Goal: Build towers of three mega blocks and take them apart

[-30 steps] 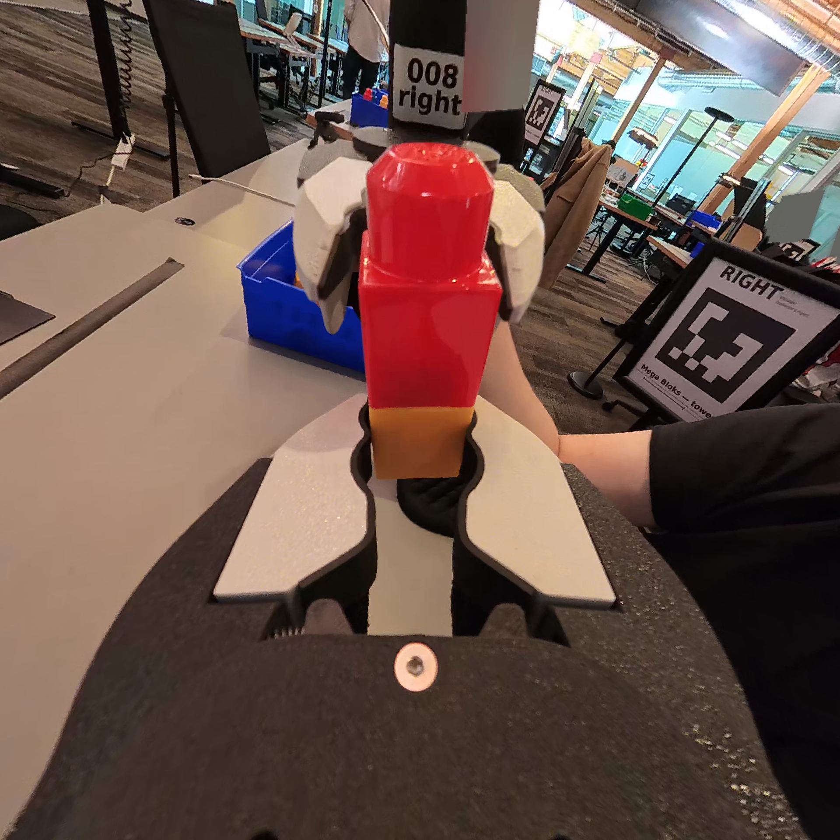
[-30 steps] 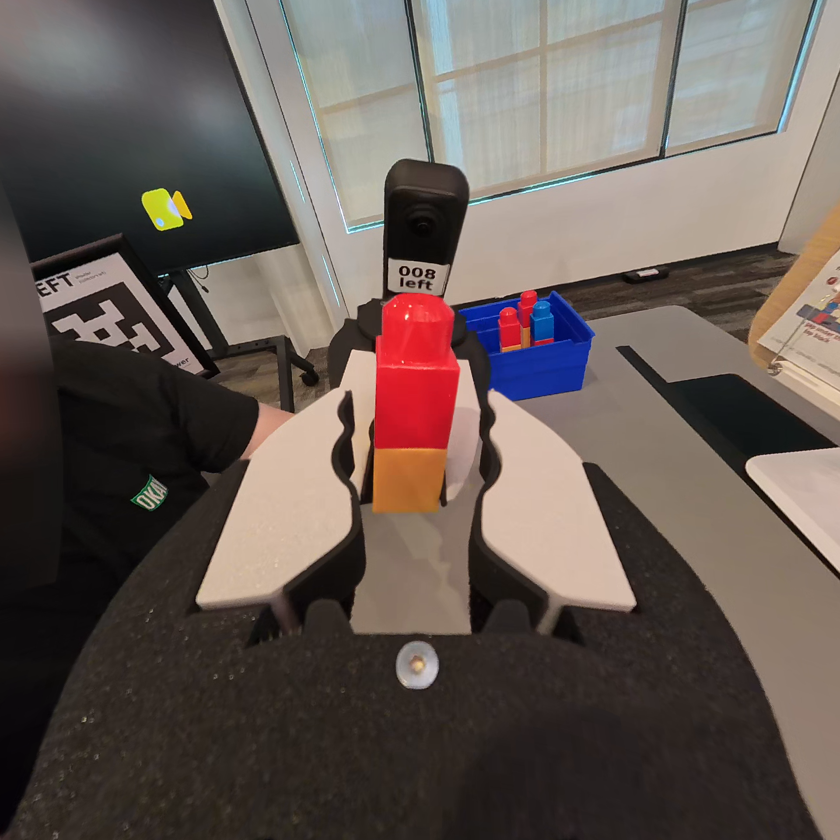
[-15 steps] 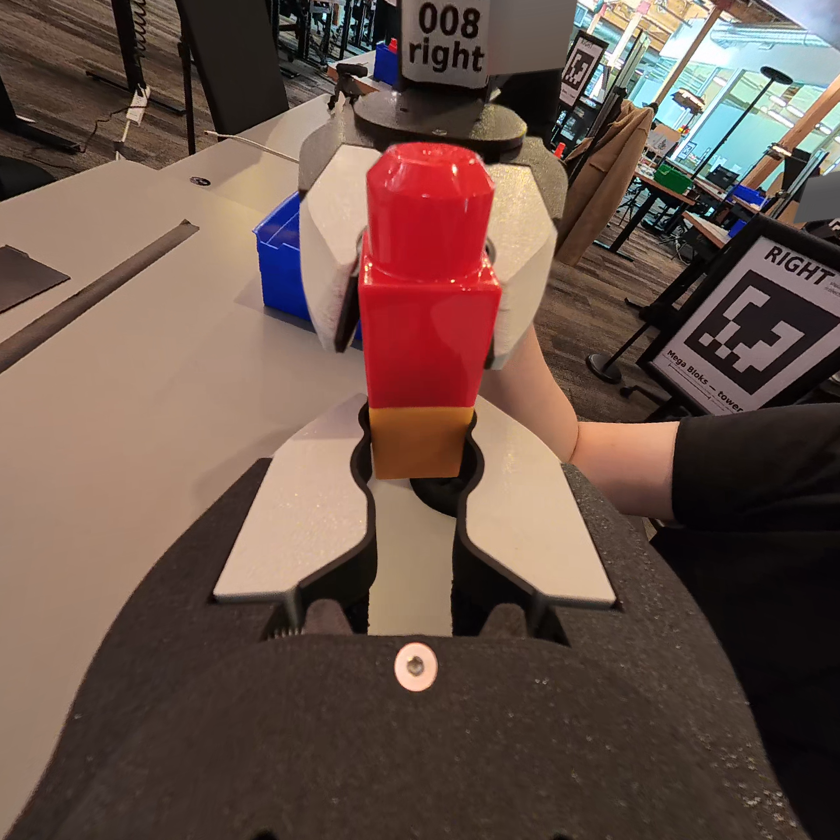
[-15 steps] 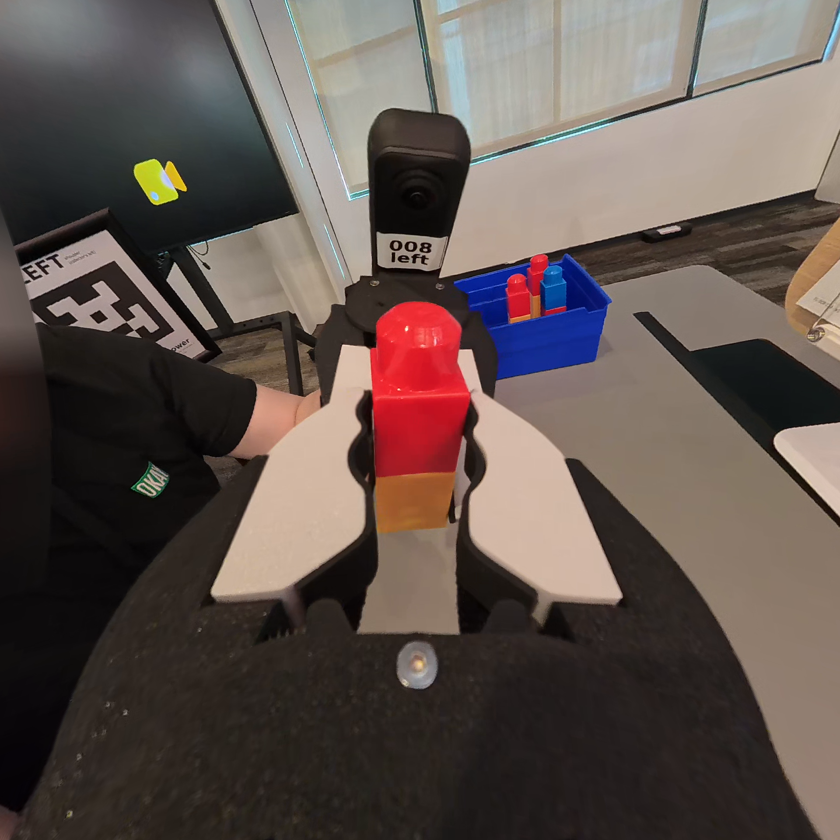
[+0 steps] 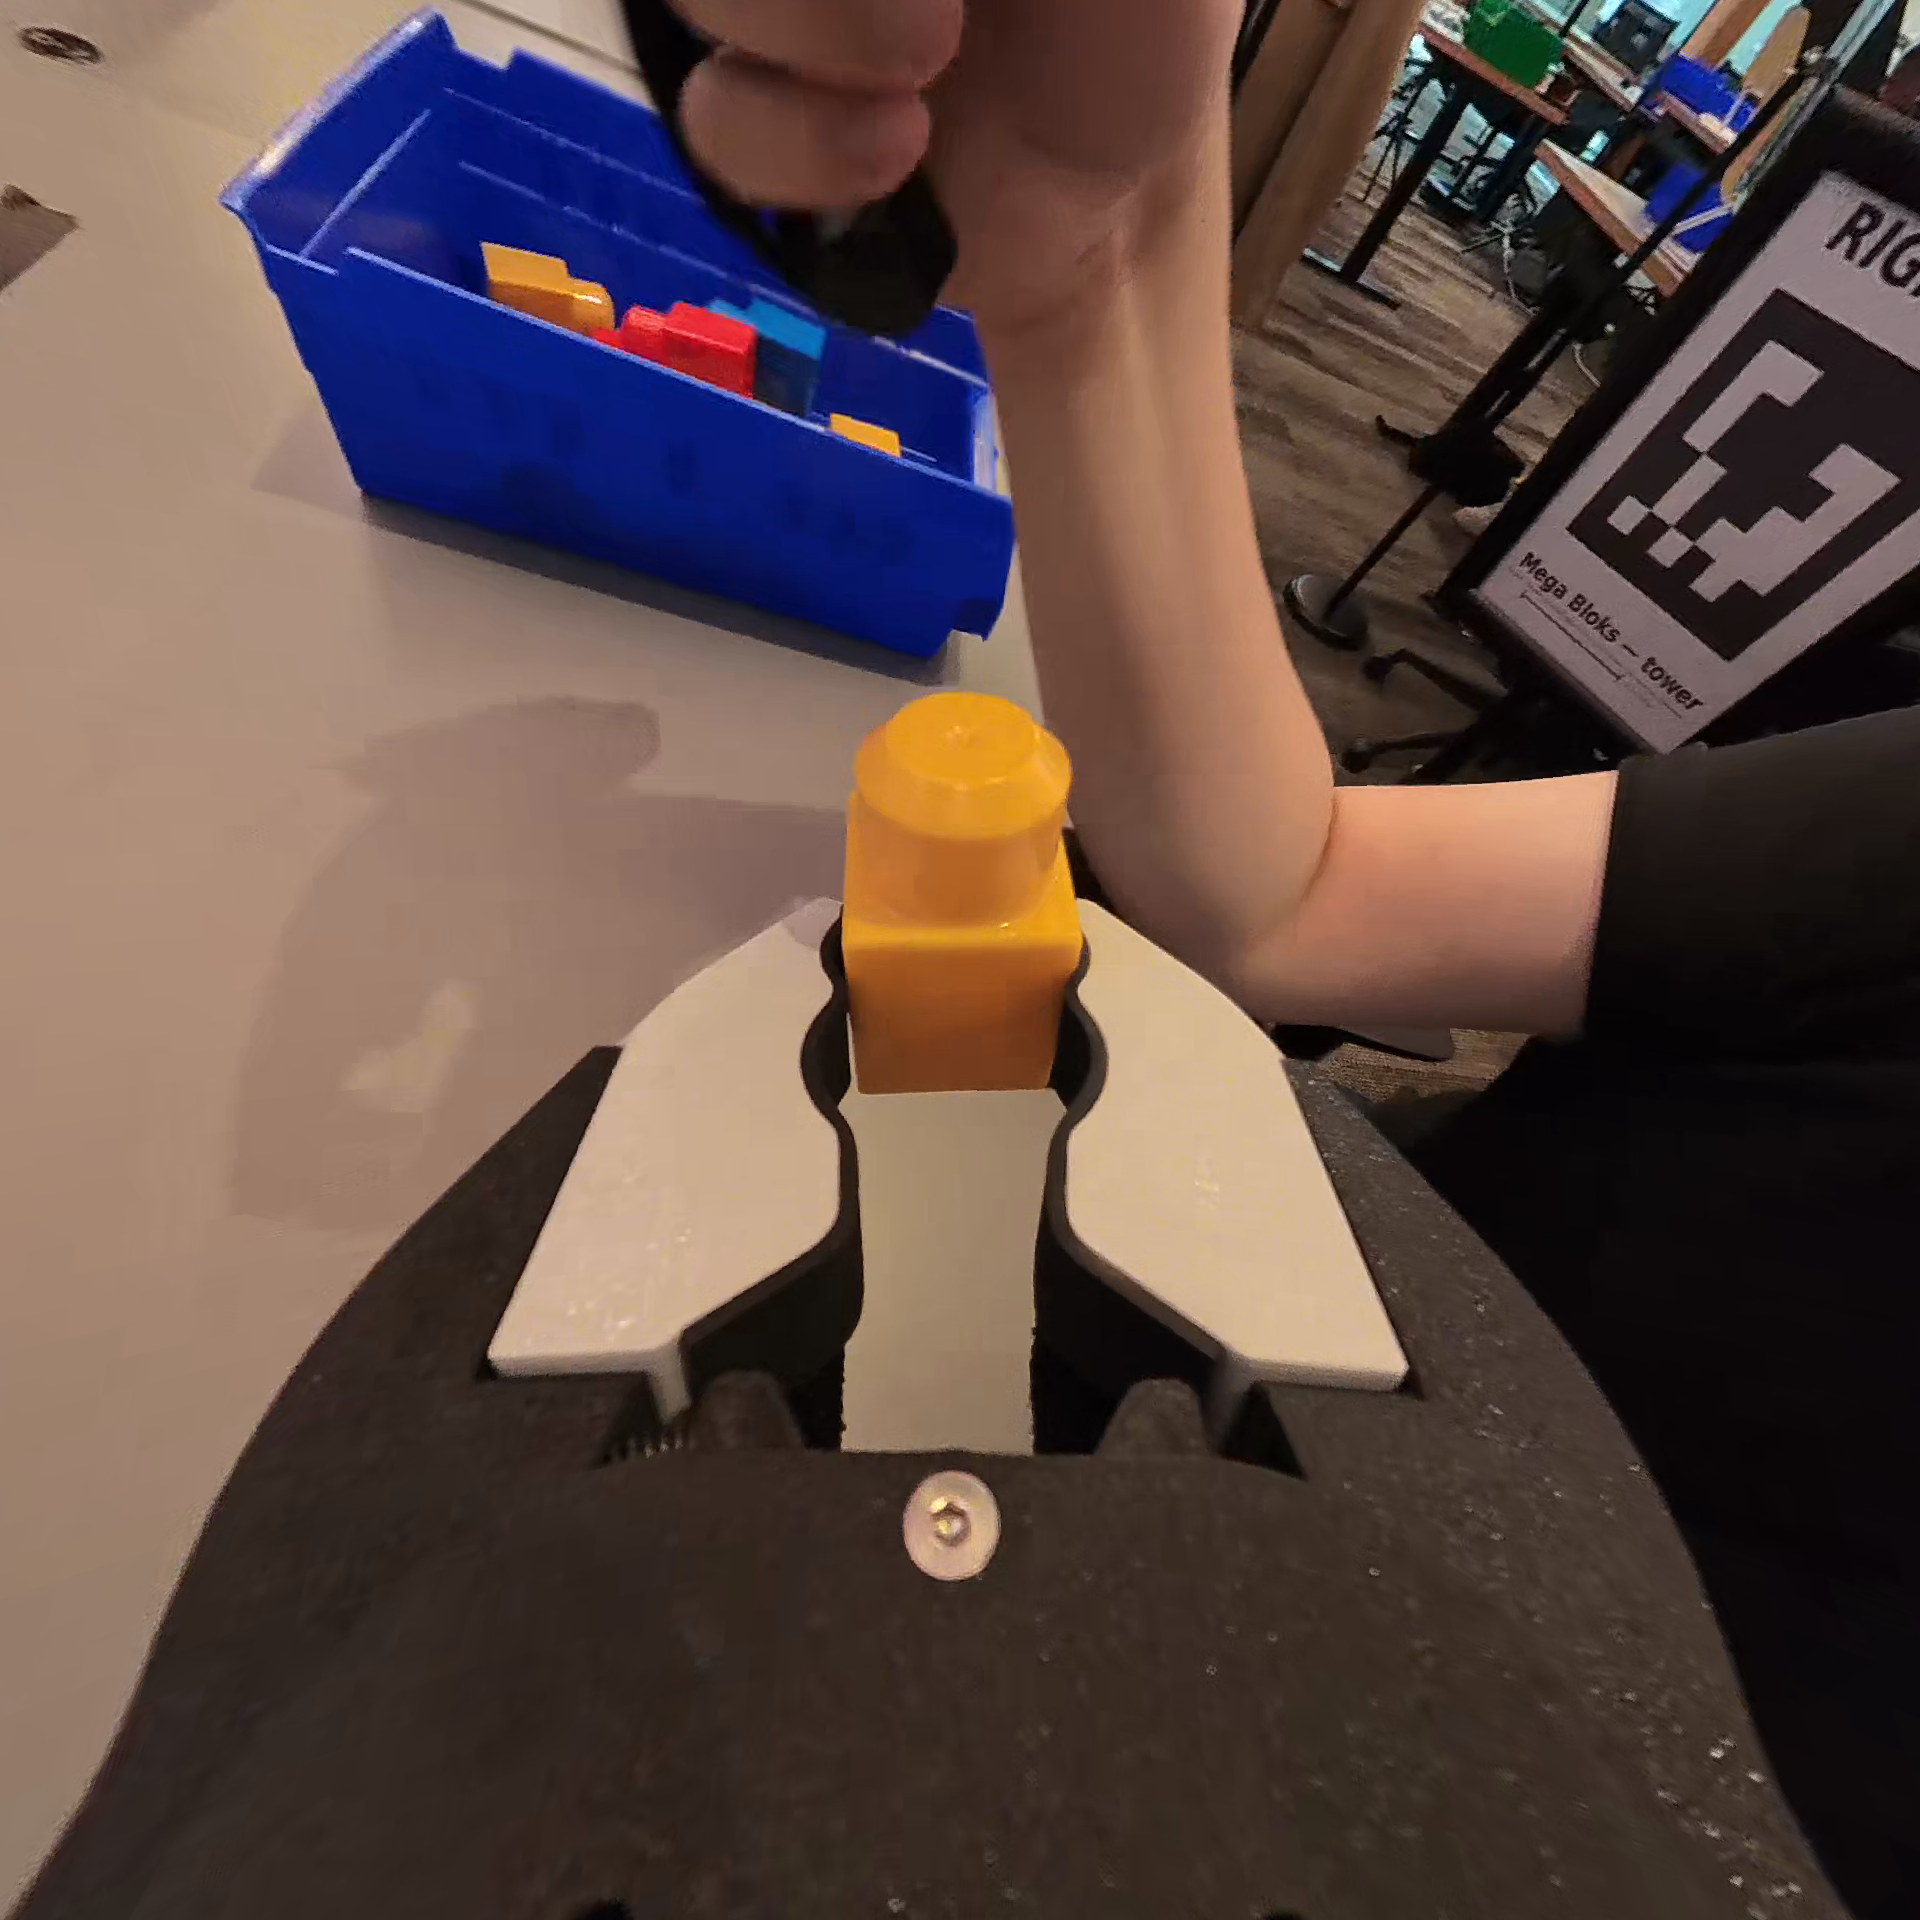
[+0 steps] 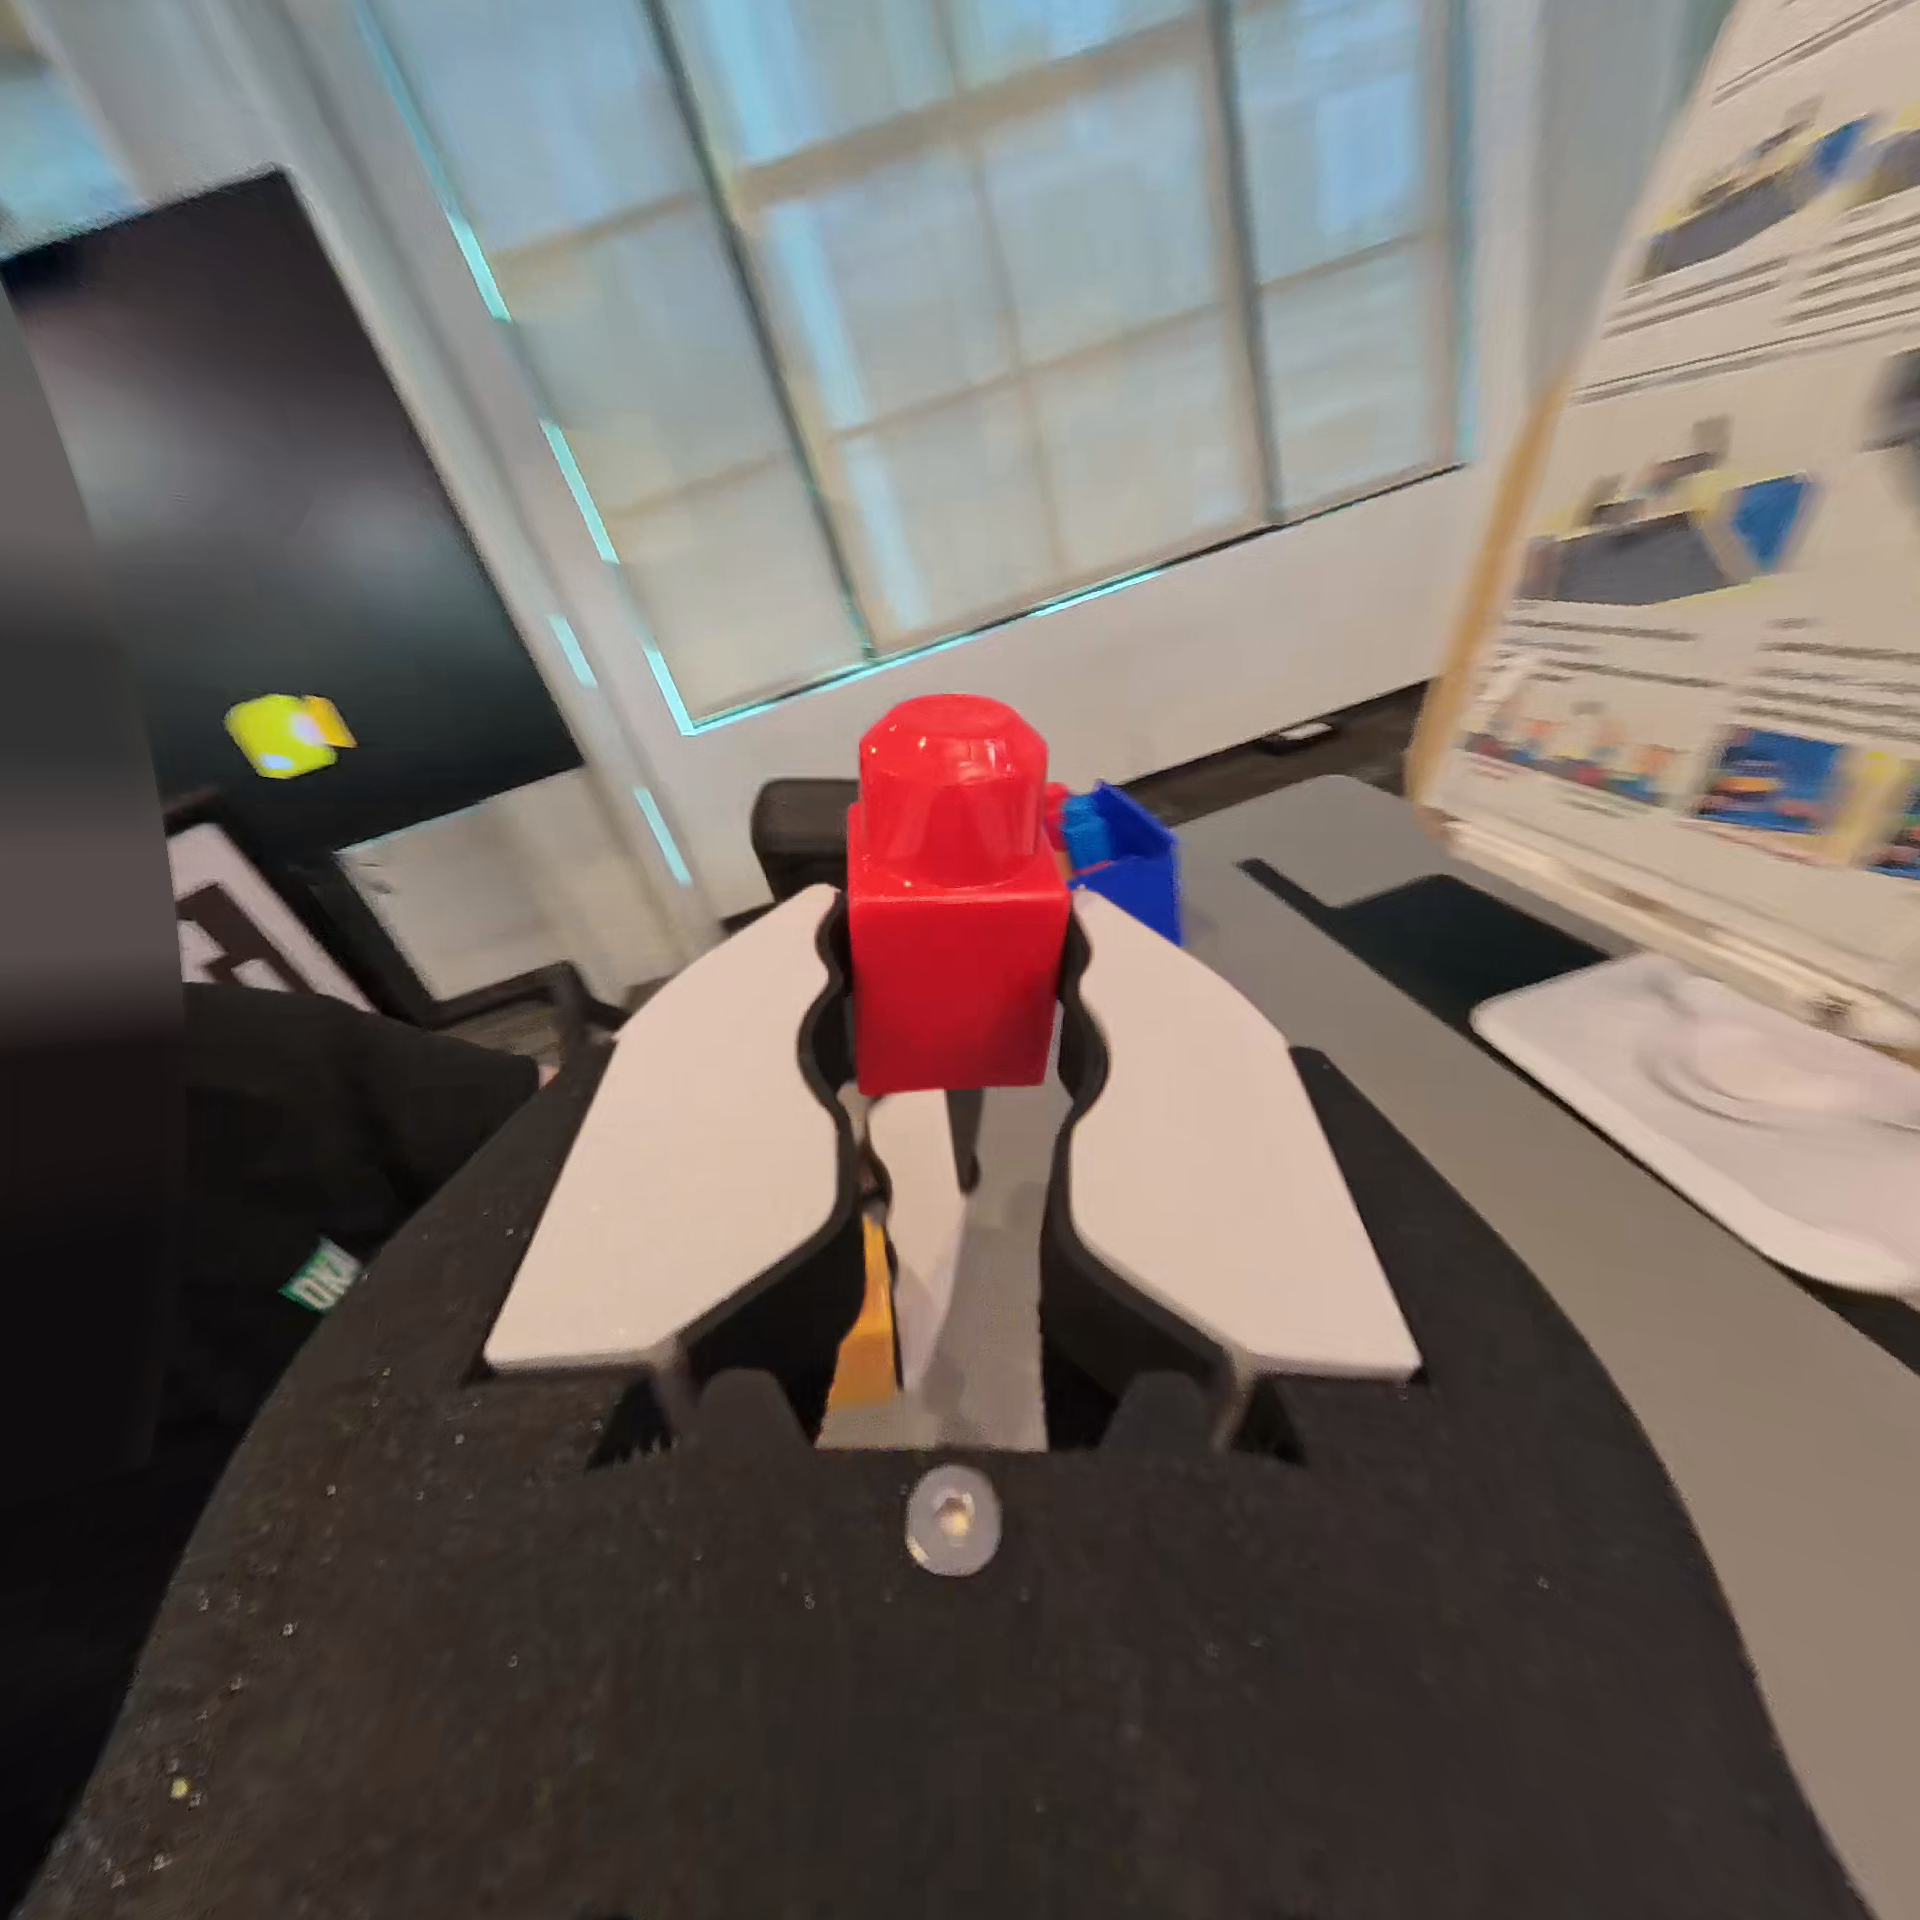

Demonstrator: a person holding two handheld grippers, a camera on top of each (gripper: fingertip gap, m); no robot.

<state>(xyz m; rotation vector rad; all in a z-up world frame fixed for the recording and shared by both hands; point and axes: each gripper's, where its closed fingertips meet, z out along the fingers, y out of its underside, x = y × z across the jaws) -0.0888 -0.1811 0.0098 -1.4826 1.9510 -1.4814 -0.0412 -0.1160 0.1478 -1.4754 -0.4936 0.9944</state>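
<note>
- Your left gripper [image 5: 956,997] has its jaws clamped on the orange block [image 5: 954,940], which stands upright between the fingertips with its round stud on top, over the grey table [image 5: 312,883].
- Your right gripper [image 6: 951,997] has its jaws clamped on the red block [image 6: 951,935], also upright and stud-up, held clear of the orange one; the two blocks are apart.
- In the right wrist view a sliver of orange [image 6: 868,1340] shows low between the fingers; what it belongs to cannot be told.
- Your right hand [image 5: 1039,177] grips a black handle above the blue bin [image 5: 644,478] in the left wrist view, with the forearm running down just beside the orange block.
- The blue bin sits on the table beyond the left gripper and holds loose orange, red and blue blocks [image 5: 686,332].
- A second blue bin [image 6: 1127,873] shows behind the red block in the right wrist view, partly hidden.
- A framed marker sign [image 5: 1745,457] stands off the table edge on the right.
</note>
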